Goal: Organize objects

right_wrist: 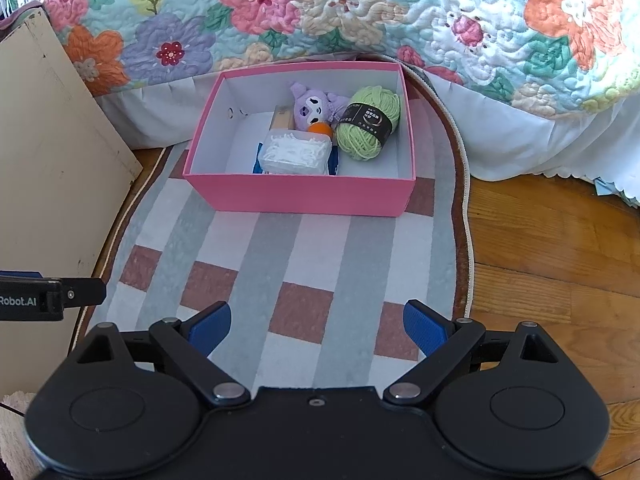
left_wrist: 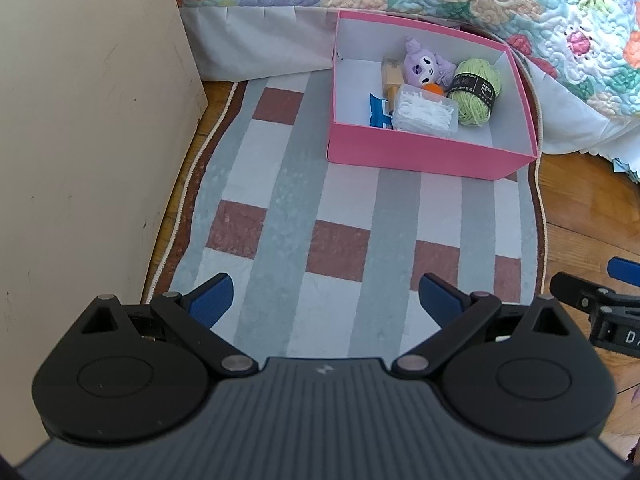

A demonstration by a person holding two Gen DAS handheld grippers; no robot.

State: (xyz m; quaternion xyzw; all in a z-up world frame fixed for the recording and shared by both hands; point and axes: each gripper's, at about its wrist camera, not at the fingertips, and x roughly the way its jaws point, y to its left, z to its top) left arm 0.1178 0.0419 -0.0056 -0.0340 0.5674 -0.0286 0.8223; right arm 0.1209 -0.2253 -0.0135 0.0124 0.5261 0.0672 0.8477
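- The pink box (right_wrist: 298,196) sits on the striped rug (right_wrist: 296,280) beside the bed (right_wrist: 360,20), already gathering yarn (right_wrist: 366,128), plush toy (right_wrist: 310,106) and clear case (right_wrist: 294,156).
- Left gripper (left_wrist: 324,300) and right gripper (right_wrist: 316,328) hover well back, fingers wide, holding nothing, so the sorting looks done.

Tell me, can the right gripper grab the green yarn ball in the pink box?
Probably yes: the right gripper is open, the pink box has no lid, and the green yarn lies uncovered on top.
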